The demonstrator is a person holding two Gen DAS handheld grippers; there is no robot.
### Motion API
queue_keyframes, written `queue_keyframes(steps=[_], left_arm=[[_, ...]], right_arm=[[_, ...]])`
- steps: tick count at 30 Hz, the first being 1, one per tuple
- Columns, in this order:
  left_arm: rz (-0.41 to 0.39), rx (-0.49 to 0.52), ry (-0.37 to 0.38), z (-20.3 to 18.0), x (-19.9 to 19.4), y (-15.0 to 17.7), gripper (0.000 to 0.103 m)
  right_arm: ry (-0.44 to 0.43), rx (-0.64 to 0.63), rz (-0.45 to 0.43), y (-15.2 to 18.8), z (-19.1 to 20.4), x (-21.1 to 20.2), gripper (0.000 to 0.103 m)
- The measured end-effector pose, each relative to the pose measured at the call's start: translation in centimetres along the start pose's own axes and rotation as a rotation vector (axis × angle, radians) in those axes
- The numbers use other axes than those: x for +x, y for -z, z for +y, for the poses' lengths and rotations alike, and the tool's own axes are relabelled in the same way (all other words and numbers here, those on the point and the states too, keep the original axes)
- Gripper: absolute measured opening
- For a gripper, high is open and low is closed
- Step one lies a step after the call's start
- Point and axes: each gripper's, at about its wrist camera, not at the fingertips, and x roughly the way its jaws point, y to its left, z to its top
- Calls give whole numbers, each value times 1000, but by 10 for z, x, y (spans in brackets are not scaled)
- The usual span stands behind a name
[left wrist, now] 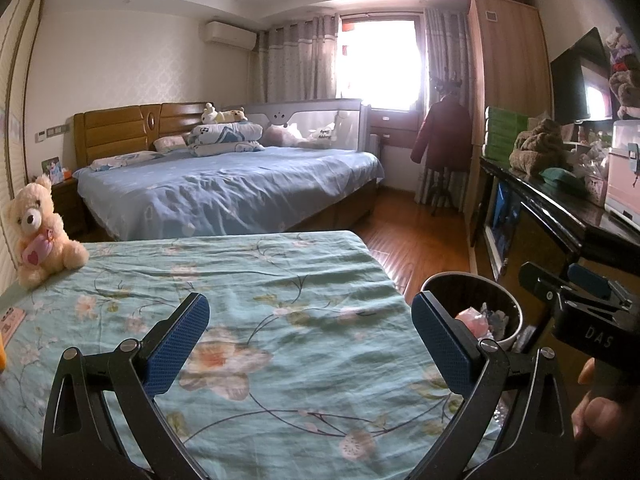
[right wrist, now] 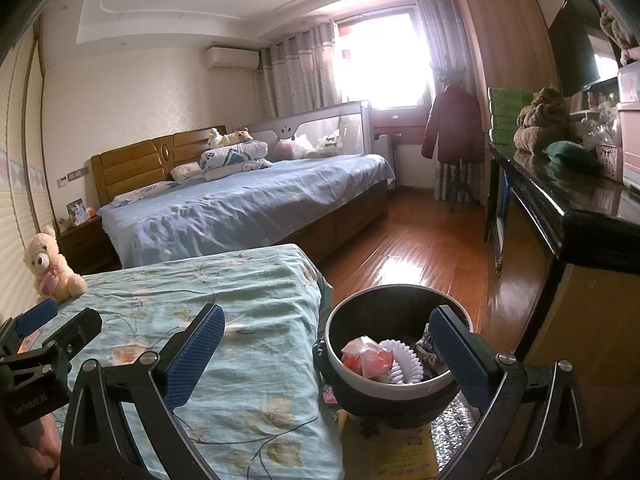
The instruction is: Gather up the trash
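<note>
Two grippers in view, both with jaws spread wide and nothing between the blue pads. Left gripper [left wrist: 310, 344] hovers over the near bed [left wrist: 240, 280], which carries a green floral sheet; pads stand clear of the fabric. Right gripper [right wrist: 326, 356] sits further toward the bed's edge, left finger over the sheet, right finger in front of the trash bin [right wrist: 352, 372].

Bin stands on the floor just beside the bed's right edge, between the bed and the dark cabinet [right wrist: 560, 216]. Round, pale rim, dark inside. Contents seen from the right wrist view: a crumpled pink-orange wrapper [right wrist: 366, 356], a white ribbed piece [right wrist: 404, 360], and some darker scraps against the far wall, too small to identify. From the left wrist view the same bin [left wrist: 516, 320] appears behind the right finger, partly hidden.

No loose trash discernible on the sheet. A cream teddy bear [left wrist: 38, 232] sits upright at the bed's far left corner. A small card-like item [left wrist: 10, 322] lies at the left edge, cut off by the frame.
</note>
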Motion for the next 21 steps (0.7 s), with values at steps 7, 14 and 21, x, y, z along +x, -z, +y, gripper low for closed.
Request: queue_keyframes(steps=[7, 14, 21], left_arm=[[-1, -1, -1, 0, 0, 0, 103], [-1, -2, 1, 0, 0, 0, 103], [0, 0, 2, -1, -1, 0, 103]], right_arm=[[0, 0, 0, 1, -1, 0, 103], [-1, 0, 0, 1, 1, 0, 103], [-1, 1, 1, 1, 2, 0, 103]])
